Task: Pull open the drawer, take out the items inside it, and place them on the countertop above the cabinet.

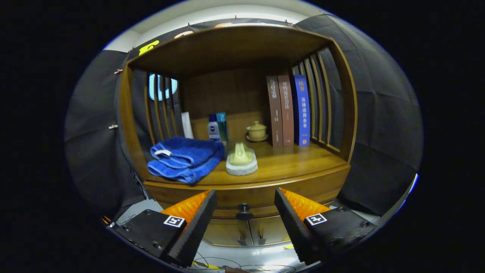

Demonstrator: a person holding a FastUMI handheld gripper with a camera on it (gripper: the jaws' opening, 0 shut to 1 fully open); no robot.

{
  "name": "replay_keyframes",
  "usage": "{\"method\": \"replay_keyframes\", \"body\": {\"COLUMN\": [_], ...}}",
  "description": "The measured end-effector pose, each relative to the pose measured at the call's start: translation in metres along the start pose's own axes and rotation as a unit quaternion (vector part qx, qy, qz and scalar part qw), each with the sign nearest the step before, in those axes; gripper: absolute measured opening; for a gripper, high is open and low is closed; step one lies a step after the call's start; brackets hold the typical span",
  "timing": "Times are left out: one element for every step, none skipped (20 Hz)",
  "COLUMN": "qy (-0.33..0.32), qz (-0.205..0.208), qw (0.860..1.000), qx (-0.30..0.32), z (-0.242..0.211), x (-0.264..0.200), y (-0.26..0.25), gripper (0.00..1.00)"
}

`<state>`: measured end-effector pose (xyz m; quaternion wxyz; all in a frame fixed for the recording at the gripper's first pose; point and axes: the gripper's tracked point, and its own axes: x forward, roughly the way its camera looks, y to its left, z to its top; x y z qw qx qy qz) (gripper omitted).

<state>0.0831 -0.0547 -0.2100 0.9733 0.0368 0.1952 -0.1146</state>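
The tool (245, 206) is held with its fingers spread wide, nothing pinched. The drawer (250, 197) is seen closed just ahead; its dark knob (244, 211) sits in the gap between the fingertips, untouched. Beyond the fingers, on the desk (295, 165) above the drawer, a folded blue towel (185, 158) and a yellow-handled scrub brush (241, 159) are noted. Farther back, two bottles (218, 127), a lidded cup (257, 131) and three upright books (288, 110) are recorded.
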Motion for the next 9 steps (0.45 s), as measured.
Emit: {"method": "replay_keyframes", "body": {"qy": [-0.007, -0.013, -0.024, -0.040, -0.059, -0.074, -0.084, -0.089, -0.096], "qz": [0.004, 0.008, 0.015, 0.019, 0.024, 0.024, 0.027, 0.029, 0.031], "qw": [1.000, 1.000, 1.000, 0.999, 0.998, 0.997, 0.996, 0.995, 0.995], "qx": [-0.004, -0.006, -0.007, -0.007, -0.009, -0.013, -0.018, -0.022, -0.027], "z": [0.017, 0.034, 0.051, 0.071, 0.088, 0.105, 0.119, 0.129, 0.142], "x": [-0.011, -0.022, -0.032, -0.042, -0.051, -0.059, -0.069, -0.077, -0.086], "y": [0.004, 0.008, 0.013, 0.017, 0.020, 0.022, 0.026, 0.029, 0.032], "gripper": [0.99, 1.00, 0.99, 0.99, 0.99, 0.99, 0.99, 0.99, 0.99]}}
